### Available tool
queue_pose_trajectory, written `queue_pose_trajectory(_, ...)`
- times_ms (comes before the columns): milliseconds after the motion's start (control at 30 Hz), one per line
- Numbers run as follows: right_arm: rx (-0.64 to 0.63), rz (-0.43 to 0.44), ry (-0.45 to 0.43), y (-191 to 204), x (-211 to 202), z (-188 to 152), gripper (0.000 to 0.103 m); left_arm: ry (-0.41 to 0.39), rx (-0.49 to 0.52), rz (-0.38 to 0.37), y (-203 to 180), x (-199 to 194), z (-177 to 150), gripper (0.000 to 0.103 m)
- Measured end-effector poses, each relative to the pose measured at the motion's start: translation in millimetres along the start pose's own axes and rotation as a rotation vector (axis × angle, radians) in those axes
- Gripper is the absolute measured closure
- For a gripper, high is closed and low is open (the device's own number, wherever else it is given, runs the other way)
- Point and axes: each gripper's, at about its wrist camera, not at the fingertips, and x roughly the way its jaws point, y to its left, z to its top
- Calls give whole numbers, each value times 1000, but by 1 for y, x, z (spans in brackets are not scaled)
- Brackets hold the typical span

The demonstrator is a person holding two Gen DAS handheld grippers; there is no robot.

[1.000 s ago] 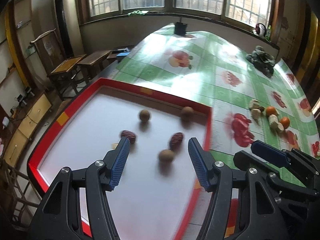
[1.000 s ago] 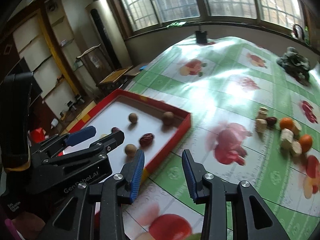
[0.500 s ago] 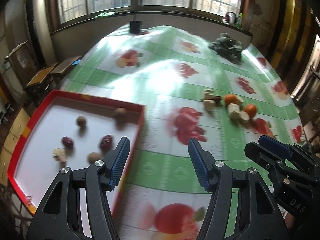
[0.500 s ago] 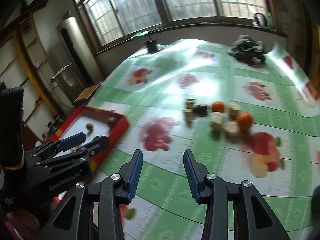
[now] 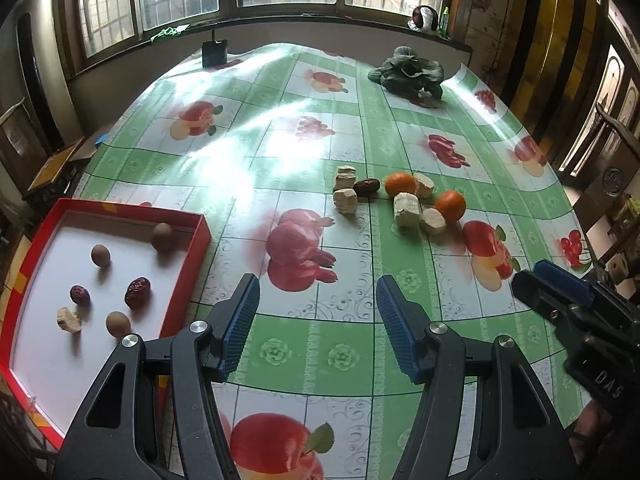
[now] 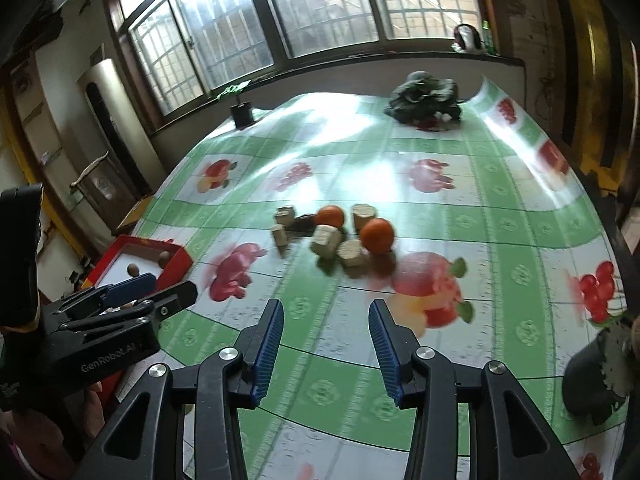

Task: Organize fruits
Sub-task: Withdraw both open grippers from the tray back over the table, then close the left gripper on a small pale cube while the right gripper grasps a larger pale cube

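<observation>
A red-rimmed white tray [image 5: 182, 272] at the left holds round brown fruits [image 5: 100, 255], red dates [image 5: 137, 292] and a pale chunk [image 5: 69, 319]; it also shows in the right wrist view [image 6: 178, 264]. A cluster in the table's middle has two oranges [image 5: 450, 205] [image 6: 376, 235], several pale chunks [image 5: 406, 210] [image 6: 326, 241] and a dark date [image 5: 367, 186]. My left gripper [image 5: 316, 304] is open and empty above the tablecloth, right of the tray. My right gripper [image 6: 325, 328] is open and empty, short of the cluster.
The table has a green checked cloth with fruit prints [image 5: 304, 256]. A dark leafy vegetable [image 5: 408, 72] lies at the far right. A small black pot [image 5: 215, 53] stands at the far edge under the windows. Chairs [image 5: 52, 168] stand left of the table.
Both grippers have swung right, away from the tray toward the fruit cluster in the middle. Both stay open and empty.
</observation>
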Motion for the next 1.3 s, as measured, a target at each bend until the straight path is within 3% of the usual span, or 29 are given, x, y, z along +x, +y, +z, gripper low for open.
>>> queue_pose_trajectory(433,56,-40,5,-35,4,0,59,24,5,9,-7,18,7,42)
queue_pose_trajectory(967,38,-28,56,-39,31,2,59,61,2,-15,-11,53,27,42)
queue_pose_trajectory(1300,15,-4,60,-35,41,9,59,108,-65,-96,-11,92,60,42)
